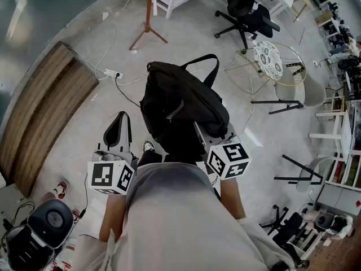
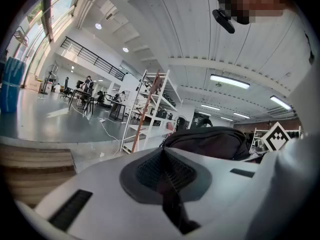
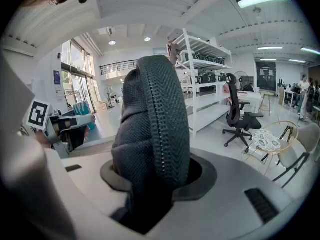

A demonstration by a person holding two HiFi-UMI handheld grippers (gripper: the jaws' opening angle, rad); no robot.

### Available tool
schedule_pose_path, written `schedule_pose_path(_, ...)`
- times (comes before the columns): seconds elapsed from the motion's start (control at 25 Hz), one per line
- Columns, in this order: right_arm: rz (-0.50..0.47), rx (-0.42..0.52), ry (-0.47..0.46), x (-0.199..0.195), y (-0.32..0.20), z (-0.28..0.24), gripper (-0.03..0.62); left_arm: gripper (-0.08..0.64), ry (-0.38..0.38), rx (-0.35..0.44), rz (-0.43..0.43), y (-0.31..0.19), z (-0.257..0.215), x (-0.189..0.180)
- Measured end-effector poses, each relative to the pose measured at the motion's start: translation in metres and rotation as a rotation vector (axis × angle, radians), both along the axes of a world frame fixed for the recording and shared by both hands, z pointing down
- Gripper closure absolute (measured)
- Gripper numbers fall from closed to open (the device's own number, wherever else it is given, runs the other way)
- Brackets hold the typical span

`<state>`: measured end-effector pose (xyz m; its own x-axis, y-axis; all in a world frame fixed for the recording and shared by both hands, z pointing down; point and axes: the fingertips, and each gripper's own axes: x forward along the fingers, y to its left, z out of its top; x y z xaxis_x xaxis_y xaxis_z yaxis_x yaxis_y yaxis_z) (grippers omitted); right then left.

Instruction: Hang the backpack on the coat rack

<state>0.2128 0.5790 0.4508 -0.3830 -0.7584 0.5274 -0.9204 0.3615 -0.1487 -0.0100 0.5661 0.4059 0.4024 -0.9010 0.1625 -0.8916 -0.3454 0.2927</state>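
1. The reddish-brown wooden coat rack pole [image 1: 148, 7], on splayed feet, is cut off by the head view's top edge.
2. The black fabric backpack [image 1: 180, 109] hides the right gripper's [image 1: 201, 134] jaw tips there.
3. The left gripper's [image 2: 165, 179] grey body hides the backpack's underside in its own view.

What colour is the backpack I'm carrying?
Black all over, straps included. The backpack shows best in the head view.

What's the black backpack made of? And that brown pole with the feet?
The backpack looks like soft black woven fabric, matte and creased. Its shoulder strap, pinched in the right gripper, is padded mesh, since tiny holes show. The coat rack pole looks like reddish-brown wood, though painted metal is possible.
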Motion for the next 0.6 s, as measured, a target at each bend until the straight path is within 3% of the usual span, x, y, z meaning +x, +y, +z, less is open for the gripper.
schedule_pose_path(0.4,0.013,0.012,0.016,-0.005,-0.005,-0.009,0.411,0.554,0.03,0.034,0.006,-0.009,-0.004,-0.027)
schedule_pose_path(0.6,0.064,0.045,0.003,0.003,-0.022,-0.031,0.408,0.554,0.031,0.018,0.002,-0.014,-0.008,-0.047)
